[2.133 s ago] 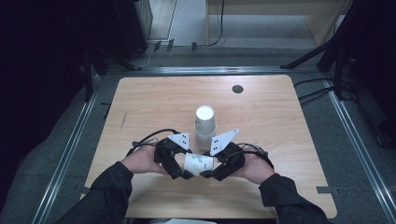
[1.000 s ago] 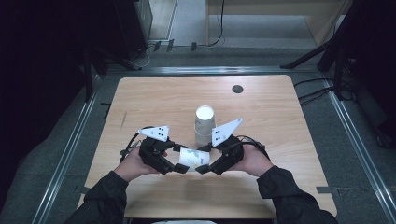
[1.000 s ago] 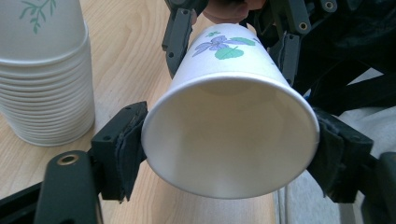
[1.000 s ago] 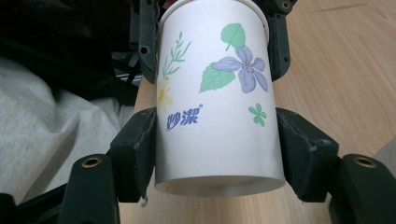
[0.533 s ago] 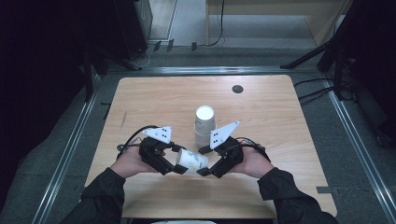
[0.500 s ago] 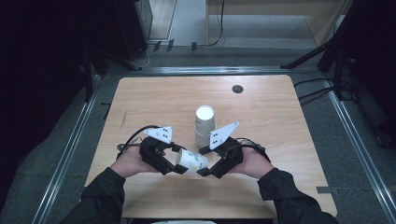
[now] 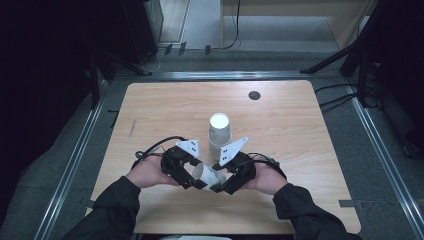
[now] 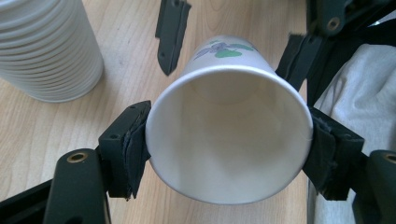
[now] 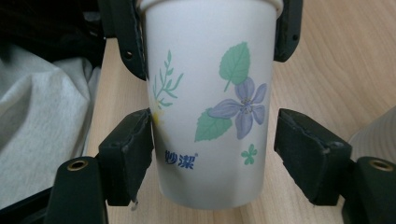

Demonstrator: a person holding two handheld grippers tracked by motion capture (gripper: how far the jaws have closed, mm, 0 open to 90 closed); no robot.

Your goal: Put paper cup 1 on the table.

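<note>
Paper cup handed across, low centre of the high view

White paper cup [image 7: 210, 176] lies sideways between the two hands, just below the upside-down cup stack [image 7: 219, 131]. Left gripper [image 8: 229, 144] clamps its rim, both pads pressed on. Right gripper [image 9: 212, 156] has just been narrowing again after springing wide a second ago; its left pad touches the floral wall, the right pad stands clear (so not yet a grip). My reading: the left has taken over the hold since then. Inside, the cup is empty.
</note>
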